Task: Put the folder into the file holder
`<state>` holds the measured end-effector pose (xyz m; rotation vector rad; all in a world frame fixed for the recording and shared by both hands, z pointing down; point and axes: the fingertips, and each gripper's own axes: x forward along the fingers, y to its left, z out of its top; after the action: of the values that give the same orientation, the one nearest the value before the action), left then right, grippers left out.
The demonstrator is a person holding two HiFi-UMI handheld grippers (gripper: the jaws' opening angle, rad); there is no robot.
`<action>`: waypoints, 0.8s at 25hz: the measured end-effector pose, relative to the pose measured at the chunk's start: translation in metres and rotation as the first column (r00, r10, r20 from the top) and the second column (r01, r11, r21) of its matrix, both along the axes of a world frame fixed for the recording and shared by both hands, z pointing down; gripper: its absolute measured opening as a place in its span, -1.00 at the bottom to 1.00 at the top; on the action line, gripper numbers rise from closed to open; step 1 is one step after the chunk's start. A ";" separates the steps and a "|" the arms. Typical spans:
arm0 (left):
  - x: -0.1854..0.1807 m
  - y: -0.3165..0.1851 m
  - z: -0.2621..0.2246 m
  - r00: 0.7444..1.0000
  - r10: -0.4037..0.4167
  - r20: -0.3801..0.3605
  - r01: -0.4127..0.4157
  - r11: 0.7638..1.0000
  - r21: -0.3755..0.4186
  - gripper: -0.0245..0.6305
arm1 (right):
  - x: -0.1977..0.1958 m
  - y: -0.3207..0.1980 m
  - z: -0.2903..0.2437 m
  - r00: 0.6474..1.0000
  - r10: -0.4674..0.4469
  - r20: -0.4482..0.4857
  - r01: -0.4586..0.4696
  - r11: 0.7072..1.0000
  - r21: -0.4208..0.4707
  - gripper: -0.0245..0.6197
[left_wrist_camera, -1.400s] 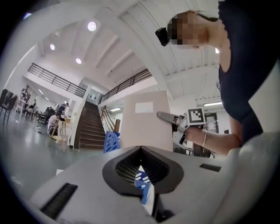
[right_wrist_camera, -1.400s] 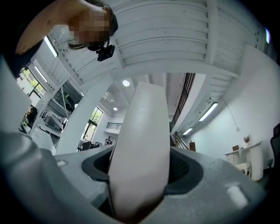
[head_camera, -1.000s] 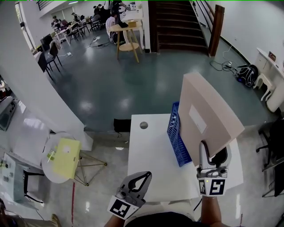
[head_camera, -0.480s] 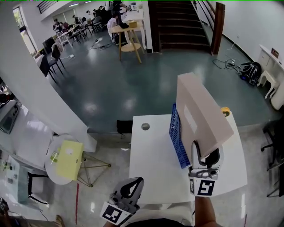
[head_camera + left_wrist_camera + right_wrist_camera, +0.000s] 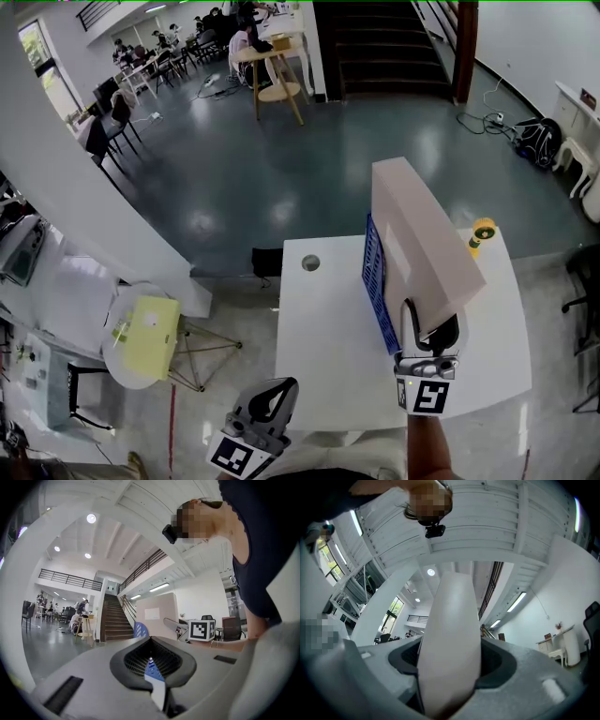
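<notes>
Nearest the person, the left gripper (image 5: 279, 394) hangs off the front edge of the white rectangular table (image 5: 323, 356) with its jaws pressed together on nothing, probably parked there so it stays out of the way of the carrying hand. A little farther in, the right gripper (image 5: 429, 323) is clamped on the near lower corner of the thick, pale beige box-style folder (image 5: 412, 244), which stands on edge and leans away and to the left; gripping it low at the corner leaves the long bottom edge free to be guided downward. Just beside and partly under the folder sits the blue plastic mesh file holder (image 5: 375, 291), only its left wall showing, so the folder seems poised over or just entering it, though I cannot tell whether the bottom edge is inside yet. Beyond, a small yellow object (image 5: 482, 232) stands at the table's far right corner. The head view gives this layout but hides the grip; the right gripper view shows the folder's rounded spine (image 5: 450, 644) filling the gap between the pads, while the left gripper view shows its own closed, empty jaws and, past them, the folder's labelled face above the holder's blue edge (image 5: 140, 630)
</notes>
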<state>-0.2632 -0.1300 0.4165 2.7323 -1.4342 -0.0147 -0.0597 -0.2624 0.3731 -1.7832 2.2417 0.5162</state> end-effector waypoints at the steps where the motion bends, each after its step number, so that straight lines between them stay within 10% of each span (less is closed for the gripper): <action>1: -0.001 0.000 0.001 1.000 -0.004 0.000 0.004 1.000 -0.004 -0.93 | 0.001 -0.001 0.002 1.000 -0.001 0.006 0.001 1.000 -0.001 0.01; 20: 0.000 0.002 0.018 0.999 -0.027 0.047 0.029 0.999 -0.036 -0.93 | 0.004 -0.021 0.068 0.998 -0.001 0.057 0.006 0.996 -0.087 0.00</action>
<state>-0.2632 -0.1285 0.4343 2.7006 -1.4689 0.0736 -0.0558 -0.2839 0.4414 -1.8110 2.2602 0.3674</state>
